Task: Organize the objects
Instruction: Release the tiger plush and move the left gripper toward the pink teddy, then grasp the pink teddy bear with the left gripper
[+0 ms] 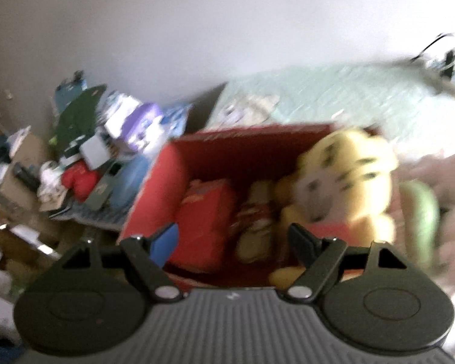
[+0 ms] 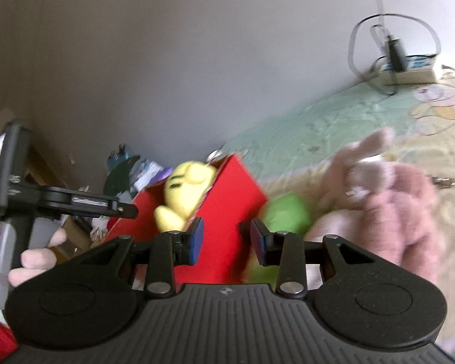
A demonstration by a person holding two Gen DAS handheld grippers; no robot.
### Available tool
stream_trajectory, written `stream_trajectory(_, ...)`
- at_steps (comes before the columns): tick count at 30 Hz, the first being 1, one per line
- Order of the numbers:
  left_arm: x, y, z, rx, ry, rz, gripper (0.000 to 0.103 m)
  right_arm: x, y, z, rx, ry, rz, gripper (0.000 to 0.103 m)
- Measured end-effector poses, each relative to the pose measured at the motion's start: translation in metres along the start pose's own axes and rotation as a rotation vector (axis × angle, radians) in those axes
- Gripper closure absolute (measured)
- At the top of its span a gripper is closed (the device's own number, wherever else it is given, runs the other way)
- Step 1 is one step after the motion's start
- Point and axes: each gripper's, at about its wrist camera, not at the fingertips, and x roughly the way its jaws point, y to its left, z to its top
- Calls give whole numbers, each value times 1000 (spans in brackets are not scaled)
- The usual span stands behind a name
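Observation:
A red box (image 1: 154, 188) stands open on the bed. Inside it sit a yellow striped plush toy (image 1: 345, 179), a red packet (image 1: 206, 218) and a red-and-yellow snack bag (image 1: 254, 221). My left gripper (image 1: 233, 242) is open and empty just above the box's near edge. In the right wrist view the red box (image 2: 236, 206) shows with the yellow plush (image 2: 188, 191) in it. My right gripper (image 2: 227, 239) is open and empty in front of the box's side. A green plush (image 2: 285, 212) and a pink plush rabbit (image 2: 388, 191) lie right of the box.
A pile of boxes and clutter (image 1: 106, 145) lies left of the red box. The green-patterned bedspread (image 1: 333, 94) stretches behind. A power strip with cables (image 2: 406, 66) sits at the far right. The left hand-held gripper (image 2: 60, 203) shows at left.

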Motion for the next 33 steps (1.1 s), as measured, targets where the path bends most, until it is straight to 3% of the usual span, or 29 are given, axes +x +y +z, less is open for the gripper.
stream_trajectory(7,-30,-58,7,65,-101,-168,19,-34,-47,10,88,-66,-110,65)
stream_trajectory(15,-24,-131,2,149,-60,-420,22,-47,-105,5,247,-46,-239,65)
stream_trajectory(22,-15,-191,-3,216,-6,-599,25,-35,-142,-3,408,16,-204,64)
stream_trajectory(26,-3,-218,-5,254,35,-604,27,-27,-153,-5,451,63,-167,63)
stream_trajectory(30,9,-233,-7,254,107,-657,32,-16,-158,-9,488,133,-89,63)
stream_trajectory(33,14,-242,-7,267,110,-647,34,-5,-164,-13,534,174,-65,63)
